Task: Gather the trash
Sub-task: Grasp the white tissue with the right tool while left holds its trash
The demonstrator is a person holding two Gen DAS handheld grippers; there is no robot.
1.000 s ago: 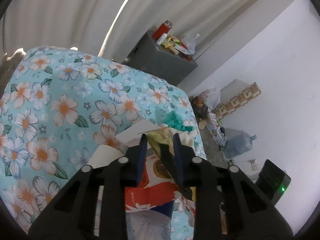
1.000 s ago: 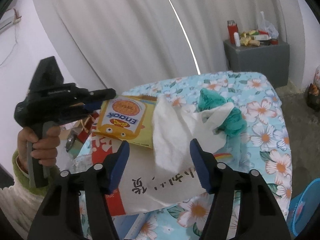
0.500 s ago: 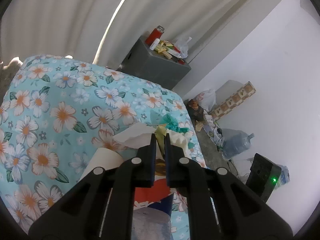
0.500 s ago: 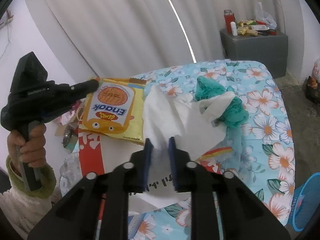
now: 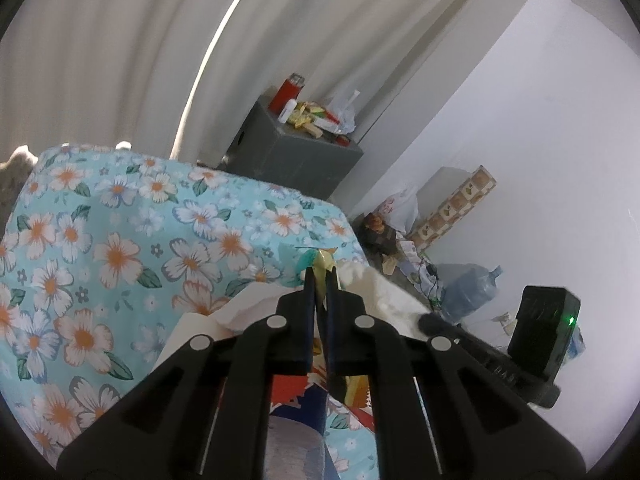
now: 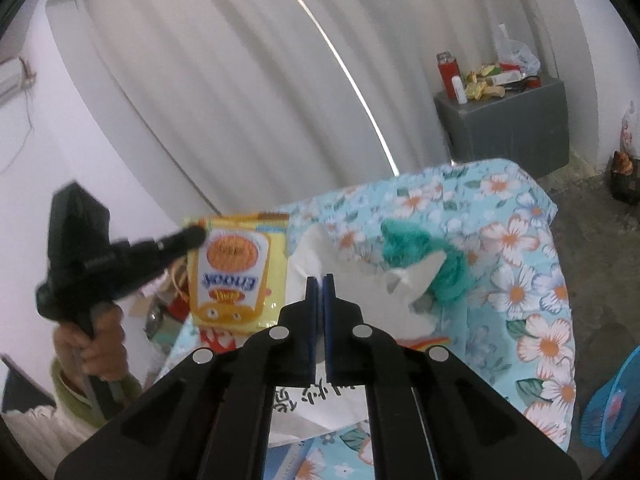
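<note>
My left gripper [image 5: 320, 276] is shut on the corner of a yellow Enaak snack wrapper [image 5: 325, 261] and holds it up off the bed; from the right wrist view the wrapper [image 6: 236, 276] hangs from the left gripper [image 6: 196, 236]. My right gripper [image 6: 320, 280] is shut on a white tissue [image 6: 340, 280] that lies on the floral bed, next to a crumpled teal cloth [image 6: 424, 256]. The right gripper's body [image 5: 536, 344] shows in the left wrist view.
The bed has a light blue floral sheet [image 5: 100, 240]. A white paper bag with red print [image 6: 320, 400] lies under the tissue. A grey cabinet [image 6: 508, 120] with bottles stands by the curtain. A blue basket [image 6: 616, 400] is on the floor at right.
Both grippers closed: the left on the yellow wrapper, which it lifted, the right on the white tissue.
</note>
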